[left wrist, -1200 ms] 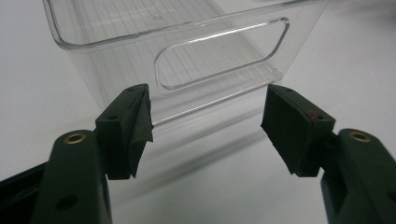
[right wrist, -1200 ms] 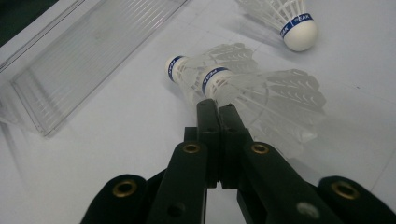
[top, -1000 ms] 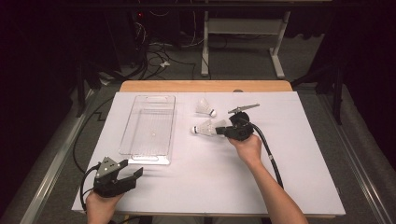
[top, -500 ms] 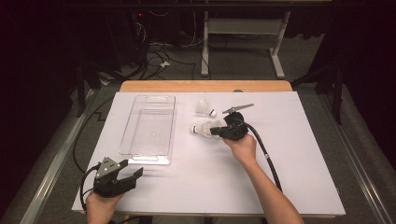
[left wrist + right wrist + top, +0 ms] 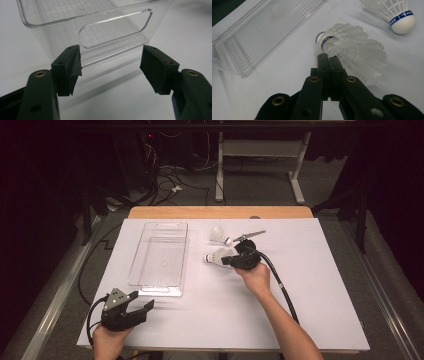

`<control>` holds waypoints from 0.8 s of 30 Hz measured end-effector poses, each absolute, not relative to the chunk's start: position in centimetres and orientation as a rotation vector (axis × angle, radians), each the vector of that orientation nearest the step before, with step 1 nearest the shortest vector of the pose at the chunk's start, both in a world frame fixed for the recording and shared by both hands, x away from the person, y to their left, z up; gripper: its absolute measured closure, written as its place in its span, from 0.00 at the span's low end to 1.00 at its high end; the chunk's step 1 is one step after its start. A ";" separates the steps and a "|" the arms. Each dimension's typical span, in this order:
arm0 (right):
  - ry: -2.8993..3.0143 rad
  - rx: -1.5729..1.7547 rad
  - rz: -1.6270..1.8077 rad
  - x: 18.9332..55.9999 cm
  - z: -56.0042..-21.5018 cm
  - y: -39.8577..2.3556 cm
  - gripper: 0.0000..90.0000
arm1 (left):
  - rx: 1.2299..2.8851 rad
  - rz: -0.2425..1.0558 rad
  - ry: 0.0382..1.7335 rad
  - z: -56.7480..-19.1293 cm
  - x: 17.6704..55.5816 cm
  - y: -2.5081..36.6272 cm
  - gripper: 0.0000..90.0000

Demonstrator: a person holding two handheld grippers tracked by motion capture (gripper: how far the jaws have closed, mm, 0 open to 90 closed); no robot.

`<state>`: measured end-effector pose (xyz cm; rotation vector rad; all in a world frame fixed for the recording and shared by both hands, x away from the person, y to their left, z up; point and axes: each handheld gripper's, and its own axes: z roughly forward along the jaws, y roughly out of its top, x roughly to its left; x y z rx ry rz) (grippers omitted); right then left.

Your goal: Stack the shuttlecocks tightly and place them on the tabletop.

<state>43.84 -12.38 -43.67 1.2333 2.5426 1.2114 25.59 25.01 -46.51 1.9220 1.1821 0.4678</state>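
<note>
Jaws of right tool [image 5: 328, 58] closed (pinching shuttlecock [image 5: 352, 53] feathers).

Right tongs [image 5: 328, 60] cover part of near shuttlecock [image 5: 352, 53] skirt; whether any feather is pinched between shut jaws, cannot tell. Far shuttlecock [image 5: 398, 15] cut by top edge in right gripper view. Clear tray [image 5: 87, 27] cut by top edge in left gripper view. Small grey object [image 5: 248, 236] beside shuttlecocks too small to identify.

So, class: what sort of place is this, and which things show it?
Probably a lab recording bench: a white-covered table, hand-held grippers with trailing cable, and loose wiring on the floor under dark surroundings.
</note>
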 end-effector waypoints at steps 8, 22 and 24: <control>2.552 1.229 1.180 43.5 -44.1 -12.2 1.00 | 1.926 0.462 1.183 -46.5 25.6 24.9 0.38; 2.549 1.230 1.136 43.7 -44.9 -12.4 1.00 | 1.916 0.470 1.191 -46.5 25.5 25.0 0.37; 2.552 1.228 1.136 43.8 -45.0 -12.4 1.00 | 1.916 0.471 1.192 -46.5 25.4 25.0 0.38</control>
